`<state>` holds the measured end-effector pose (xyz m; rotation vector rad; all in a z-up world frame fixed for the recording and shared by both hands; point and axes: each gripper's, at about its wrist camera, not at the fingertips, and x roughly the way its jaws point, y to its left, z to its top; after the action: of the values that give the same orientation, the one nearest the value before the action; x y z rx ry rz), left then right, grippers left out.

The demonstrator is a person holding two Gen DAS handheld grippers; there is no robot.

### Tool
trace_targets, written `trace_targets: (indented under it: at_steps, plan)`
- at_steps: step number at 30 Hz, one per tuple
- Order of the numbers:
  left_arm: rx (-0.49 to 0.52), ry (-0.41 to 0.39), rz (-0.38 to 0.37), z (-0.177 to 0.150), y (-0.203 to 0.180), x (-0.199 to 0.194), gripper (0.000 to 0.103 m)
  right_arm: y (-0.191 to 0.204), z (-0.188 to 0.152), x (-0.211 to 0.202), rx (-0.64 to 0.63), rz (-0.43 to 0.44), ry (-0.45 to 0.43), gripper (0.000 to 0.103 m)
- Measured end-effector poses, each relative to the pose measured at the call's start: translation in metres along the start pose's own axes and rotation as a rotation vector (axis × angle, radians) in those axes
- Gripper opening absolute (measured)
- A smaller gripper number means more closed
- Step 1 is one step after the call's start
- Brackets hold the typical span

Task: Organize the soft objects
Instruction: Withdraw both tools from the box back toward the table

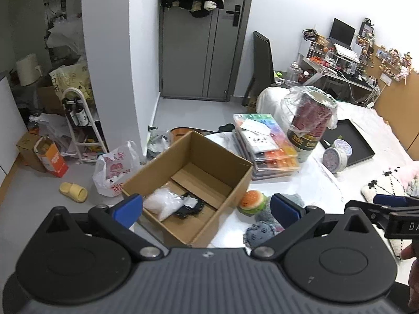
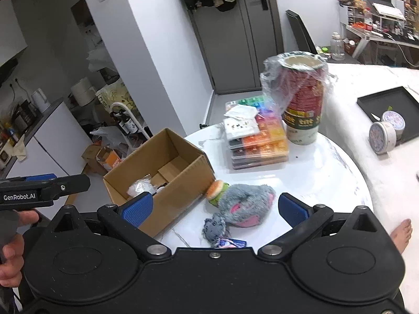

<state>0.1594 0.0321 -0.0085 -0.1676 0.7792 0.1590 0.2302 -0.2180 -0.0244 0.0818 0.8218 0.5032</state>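
Nearest the lens, the right gripper (image 2: 215,206) is held with its blue-padded jaws spread wide and empty, and the grey plush toy with pink patches (image 2: 244,205) is framed between them on the white round table (image 2: 327,180). A small grey knitted piece (image 2: 214,229) lies just in front of the plush. The left gripper (image 1: 207,206) is likewise held wide open with nothing in it, poised above the near rim of the brown cardboard box (image 1: 199,188).

Touching the plush on its box side, a small burger-shaped soft toy (image 2: 216,192) rests against the box wall. Inside the box, a white soft bundle (image 1: 163,204) and a black lacy item (image 1: 189,206) are already placed.

Beyond the box, a stack of clear bead cases (image 2: 258,141) and a plastic-wrapped stack of paper cups (image 2: 301,96) are seen.

Sorting appears partly done. The plush is judged the next pick: the right jaws would need lowering around its body, closing gently, then carrying over the box wall.
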Motion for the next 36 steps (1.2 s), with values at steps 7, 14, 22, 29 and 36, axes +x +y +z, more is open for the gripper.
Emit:
trace_targets:
  at_steps: [7,14,22,29,36]
  plan:
    - [0.020,0.015,-0.048,-0.012,-0.016,0.009,0.102,-0.019,-0.015,-0.003,0.044,-0.019,-0.001,0.103]
    - [0.046,0.040,-0.079,-0.028,-0.033,0.024,0.100,-0.034,-0.028,0.001,0.067,-0.040,0.003,0.102]
    - [0.058,0.096,-0.102,-0.047,-0.059,0.045,0.091,-0.056,-0.035,0.012,0.068,-0.046,0.023,0.098]
    - [0.069,0.155,-0.098,-0.067,-0.079,0.071,0.091,-0.076,-0.036,0.025,0.077,-0.061,0.037,0.098]
    - [0.071,0.224,-0.085,-0.090,-0.093,0.103,0.091,-0.092,-0.042,0.040,0.085,-0.085,0.052,0.098]
